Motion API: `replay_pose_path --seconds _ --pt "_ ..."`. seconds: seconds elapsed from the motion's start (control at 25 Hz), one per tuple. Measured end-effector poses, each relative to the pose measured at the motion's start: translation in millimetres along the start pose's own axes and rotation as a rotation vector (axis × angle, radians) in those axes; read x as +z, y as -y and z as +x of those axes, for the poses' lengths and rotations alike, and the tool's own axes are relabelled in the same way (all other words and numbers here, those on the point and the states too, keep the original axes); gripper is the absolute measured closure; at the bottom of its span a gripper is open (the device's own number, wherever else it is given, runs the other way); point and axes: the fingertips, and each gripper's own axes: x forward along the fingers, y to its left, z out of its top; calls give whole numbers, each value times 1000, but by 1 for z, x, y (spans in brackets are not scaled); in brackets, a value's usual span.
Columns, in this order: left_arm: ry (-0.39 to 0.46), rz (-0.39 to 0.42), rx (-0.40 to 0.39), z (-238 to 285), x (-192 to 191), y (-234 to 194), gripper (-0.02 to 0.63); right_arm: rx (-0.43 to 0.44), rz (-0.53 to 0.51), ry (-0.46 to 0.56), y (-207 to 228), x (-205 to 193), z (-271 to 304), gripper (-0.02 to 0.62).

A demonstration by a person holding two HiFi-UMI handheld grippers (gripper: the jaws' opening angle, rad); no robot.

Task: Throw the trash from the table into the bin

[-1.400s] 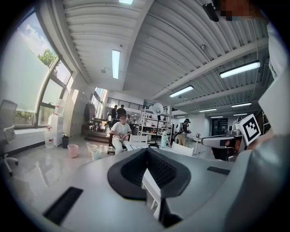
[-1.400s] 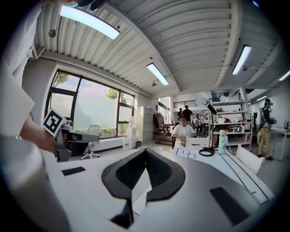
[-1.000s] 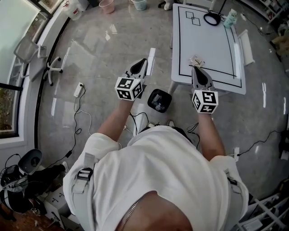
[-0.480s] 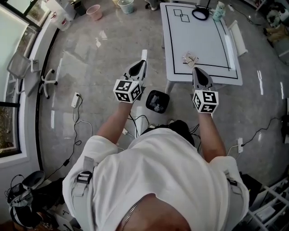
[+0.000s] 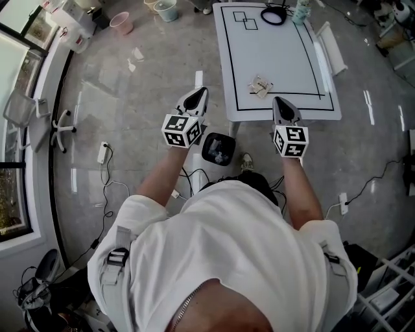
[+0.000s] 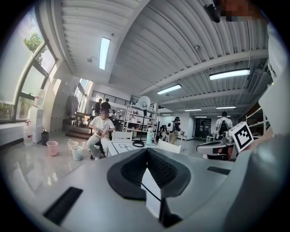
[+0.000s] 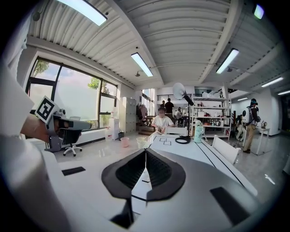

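Note:
A crumpled piece of trash (image 5: 259, 85) lies on the white table (image 5: 285, 58) near its front edge. A small black bin (image 5: 217, 148) with scraps inside stands on the floor below the table's front left corner. My left gripper (image 5: 197, 94) is shut and empty, held over the floor left of the table and just above the bin. My right gripper (image 5: 284, 102) is shut and empty, its tip over the table's front edge, right of and nearer than the trash. In the gripper views both pairs of jaws meet with nothing between them (image 6: 146, 159) (image 7: 145, 154).
On the table's far end lie a black cable coil (image 5: 273, 14) and a pale green bottle (image 5: 301, 10). A white chair (image 5: 326, 44) stands at the table's right. Buckets (image 5: 120, 23) sit on the floor far left. Cables and a power strip (image 5: 102, 153) trail near my feet.
The table, trash and bin have slid left and nearer in the head view as I stepped toward them. Both grippers stay shut; the right one now reaches the table's front edge.

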Motion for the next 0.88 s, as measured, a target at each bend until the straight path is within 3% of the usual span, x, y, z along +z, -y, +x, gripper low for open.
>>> replay_pose_path --seconds 0.2,0.48,0.76,0.88 --pt "-39 -11 13 42 -11 4 595 57 -31 -62 25 -19 36 588" --pt "-96 -38 46 96 -33 0 595 199 -77 -175 39 -54 95 579" --pt "-152 -71 99 122 -55 -14 595 333 -122 -340 38 -101 142 396" --pt "-170 -83 126 126 -61 -22 595 376 -149 -402 36 -118 160 357"
